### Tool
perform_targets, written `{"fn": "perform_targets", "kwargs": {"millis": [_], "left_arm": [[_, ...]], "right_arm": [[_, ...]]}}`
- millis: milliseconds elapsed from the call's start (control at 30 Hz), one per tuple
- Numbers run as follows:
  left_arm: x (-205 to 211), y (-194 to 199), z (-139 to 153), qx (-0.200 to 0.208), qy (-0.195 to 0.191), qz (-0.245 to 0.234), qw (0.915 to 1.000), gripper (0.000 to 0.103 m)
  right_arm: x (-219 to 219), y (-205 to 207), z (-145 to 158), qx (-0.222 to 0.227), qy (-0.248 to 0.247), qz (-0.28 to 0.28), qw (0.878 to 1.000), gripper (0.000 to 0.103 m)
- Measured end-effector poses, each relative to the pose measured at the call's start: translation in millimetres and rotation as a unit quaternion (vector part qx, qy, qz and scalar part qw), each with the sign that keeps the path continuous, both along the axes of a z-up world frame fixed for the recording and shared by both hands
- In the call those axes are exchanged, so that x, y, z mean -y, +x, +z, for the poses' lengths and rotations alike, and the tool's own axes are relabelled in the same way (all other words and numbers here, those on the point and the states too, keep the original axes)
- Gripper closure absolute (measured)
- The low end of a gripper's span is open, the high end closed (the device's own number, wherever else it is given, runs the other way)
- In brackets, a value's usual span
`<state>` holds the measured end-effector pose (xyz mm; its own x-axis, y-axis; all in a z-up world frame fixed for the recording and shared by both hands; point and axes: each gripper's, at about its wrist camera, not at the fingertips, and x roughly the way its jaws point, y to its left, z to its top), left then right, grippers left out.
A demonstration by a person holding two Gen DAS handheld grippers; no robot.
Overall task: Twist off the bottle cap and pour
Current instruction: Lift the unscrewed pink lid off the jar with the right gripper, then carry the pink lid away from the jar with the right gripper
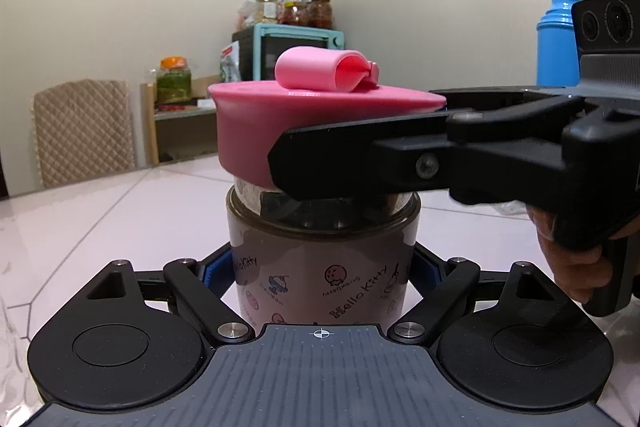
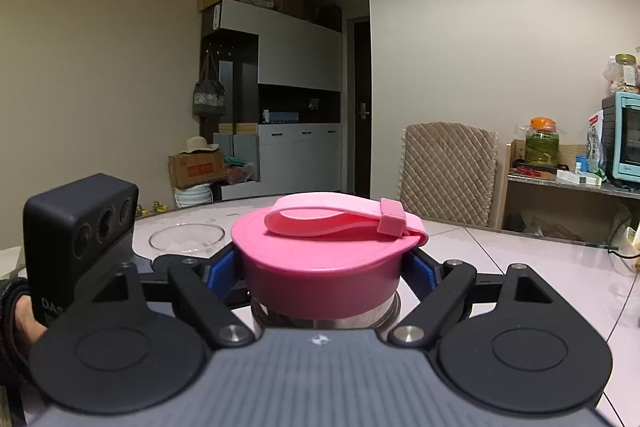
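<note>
A Hello Kitty bottle with pink printed sides stands on the table. My left gripper is shut on its body, blue pads on both sides. The pink cap with a looped strap sits on the neck, tilted and slightly raised, so the threaded neck shows. My right gripper is shut on the pink cap; its black fingers reach in from the right in the left wrist view. A clear glass bowl sits on the table beyond, to the left in the right wrist view.
The pale tiled table runs left and back. A padded chair stands at its far edge. A shelf holds jars and a teal oven. A blue thermos stands at the right.
</note>
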<state>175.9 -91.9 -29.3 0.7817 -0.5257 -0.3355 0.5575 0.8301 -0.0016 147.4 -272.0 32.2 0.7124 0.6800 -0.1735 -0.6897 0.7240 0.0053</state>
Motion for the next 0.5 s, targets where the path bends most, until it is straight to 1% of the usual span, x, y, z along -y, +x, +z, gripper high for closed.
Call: {"fn": "perform_targets", "kwargs": {"millis": [333, 500], "left_arm": [[-2.3, 1.7, 3.3, 0.003, 0.003, 0.01, 0.9999, 0.013], [-4.2, 1.9, 3.2, -0.001, 0.005, 0.025, 0.9997, 0.013]], "right_arm": [[-7.5, -3.1, 5.2, 0.01, 0.005, 0.003, 1.0, 0.018], [-9.1, -3.0, 9.4, 0.016, 0.015, 0.0, 1.0, 0.018]]}}
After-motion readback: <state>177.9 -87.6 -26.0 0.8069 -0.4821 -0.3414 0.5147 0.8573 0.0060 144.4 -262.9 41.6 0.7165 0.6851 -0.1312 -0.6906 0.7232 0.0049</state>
